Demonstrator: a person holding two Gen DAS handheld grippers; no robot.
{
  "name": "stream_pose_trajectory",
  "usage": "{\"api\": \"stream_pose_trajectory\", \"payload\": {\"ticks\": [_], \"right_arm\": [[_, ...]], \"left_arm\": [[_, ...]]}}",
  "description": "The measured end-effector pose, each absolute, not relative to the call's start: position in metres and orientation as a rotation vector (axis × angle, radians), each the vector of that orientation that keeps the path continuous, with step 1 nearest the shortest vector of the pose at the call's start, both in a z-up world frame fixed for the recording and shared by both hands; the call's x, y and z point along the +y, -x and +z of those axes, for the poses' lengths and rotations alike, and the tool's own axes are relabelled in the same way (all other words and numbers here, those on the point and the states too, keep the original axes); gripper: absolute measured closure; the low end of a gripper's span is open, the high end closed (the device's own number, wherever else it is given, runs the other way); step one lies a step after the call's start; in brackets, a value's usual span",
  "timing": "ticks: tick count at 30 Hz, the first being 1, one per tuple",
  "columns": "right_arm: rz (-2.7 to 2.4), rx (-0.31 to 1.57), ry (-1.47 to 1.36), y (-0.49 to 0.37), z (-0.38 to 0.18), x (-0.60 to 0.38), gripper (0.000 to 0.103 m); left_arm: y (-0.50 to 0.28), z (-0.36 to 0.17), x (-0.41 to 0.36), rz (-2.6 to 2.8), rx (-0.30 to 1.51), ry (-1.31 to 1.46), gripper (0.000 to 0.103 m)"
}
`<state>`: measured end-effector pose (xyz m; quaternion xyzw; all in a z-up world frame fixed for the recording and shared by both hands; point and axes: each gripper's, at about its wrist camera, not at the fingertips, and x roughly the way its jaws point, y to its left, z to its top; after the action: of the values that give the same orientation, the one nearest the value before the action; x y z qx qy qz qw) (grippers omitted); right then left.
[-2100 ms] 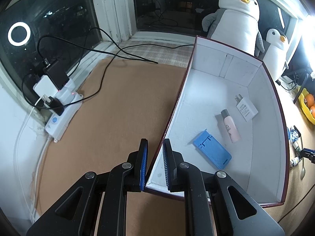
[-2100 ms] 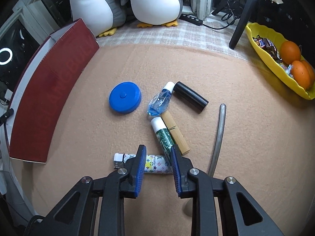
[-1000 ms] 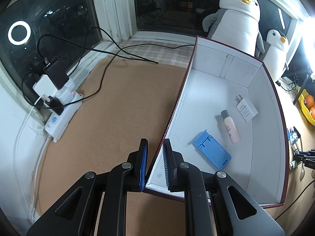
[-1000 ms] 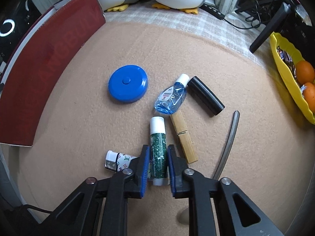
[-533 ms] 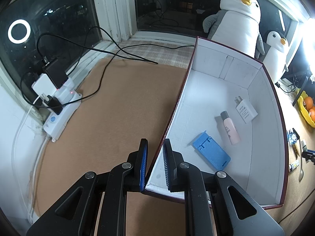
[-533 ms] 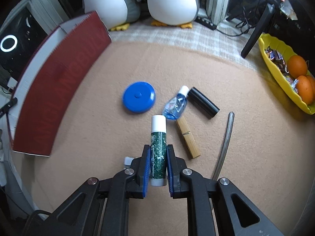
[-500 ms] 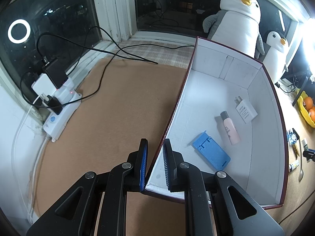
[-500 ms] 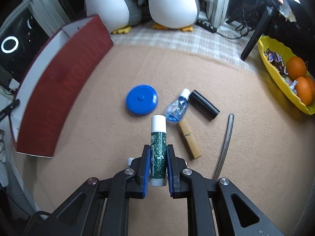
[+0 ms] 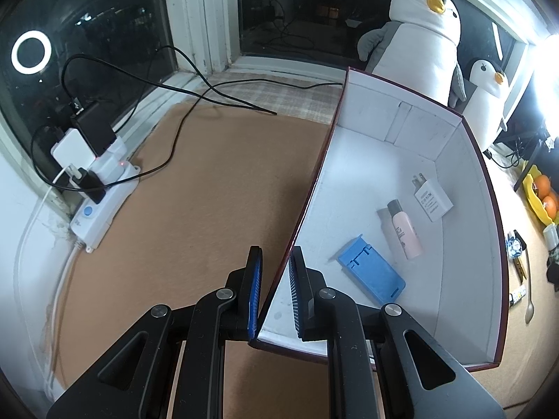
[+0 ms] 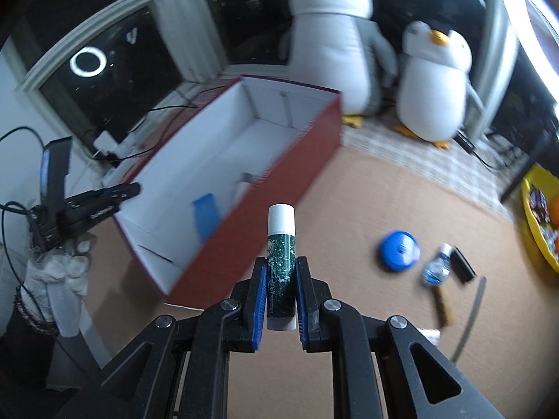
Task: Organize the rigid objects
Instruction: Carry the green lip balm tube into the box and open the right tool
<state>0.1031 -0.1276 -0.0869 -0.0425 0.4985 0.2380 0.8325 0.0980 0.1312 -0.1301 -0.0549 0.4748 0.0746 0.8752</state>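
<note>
My right gripper (image 10: 279, 276) is shut on a green lip balm tube (image 10: 280, 255) with a white cap, held in the air before the maroon box (image 10: 279, 160). My left gripper (image 9: 274, 272) is shut on the near left wall of that box (image 9: 314, 188). Inside the white box lie a blue phone stand (image 9: 372, 272), a pink bottle (image 9: 403, 228) and a white charger (image 9: 431, 197). On the mat to the right lie a blue round disc (image 10: 398, 249), a small blue bottle (image 10: 435, 269), a black tube (image 10: 463, 267) and a wooden clothespin (image 10: 443, 305).
Two plush penguins (image 10: 433, 80) stand behind the box. A yellow fruit bowl (image 10: 539, 216) sits at the far right. A grey spoon handle (image 10: 471, 317) lies by the clothespin. A power strip with cables (image 9: 101, 188) lies at the left window.
My right gripper has lifted the lip balm off the mat and swung left toward the box. The left gripper has stayed on the box wall.
</note>
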Motion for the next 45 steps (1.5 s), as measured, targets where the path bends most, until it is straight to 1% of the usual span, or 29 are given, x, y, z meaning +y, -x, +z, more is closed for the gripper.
{"api": "stream_pose_trajectory", "payload": {"ticks": [8,14,29,30,31,33,45], "right_arm": [[0.587,1.047,0.176,-0.099,-0.095,-0.054,0.089],[0.608,1.053,0.218,-0.106,-0.107,-0.024,0.089],[0.638,1.055,0.230,-0.111,-0.120,-0.008,0.089],[0.634,1.048,0.232,-0.110,-0.120,-0.008,0.086],[0.633,1.045,0.230,-0.110,-0.119,-0.008,0.081],[0.633,1.040,0.219,-0.110,-0.118,-0.009,0.075],[0.601,1.007,0.114,-0.107,-0.100,-0.042,0.074]], "left_arm": [[-0.098,-0.131,0.133,0.148,0.990,0.119,0.089],[-0.098,-0.131,0.132,0.148,0.990,0.121,0.089],[-0.101,-0.136,0.132,0.151,1.000,0.126,0.089],[-0.100,-0.136,0.132,0.151,1.001,0.126,0.089],[-0.100,-0.136,0.133,0.151,1.001,0.126,0.089],[-0.100,-0.136,0.134,0.151,1.002,0.125,0.089],[-0.104,-0.136,0.132,0.158,1.007,0.111,0.089]]}}
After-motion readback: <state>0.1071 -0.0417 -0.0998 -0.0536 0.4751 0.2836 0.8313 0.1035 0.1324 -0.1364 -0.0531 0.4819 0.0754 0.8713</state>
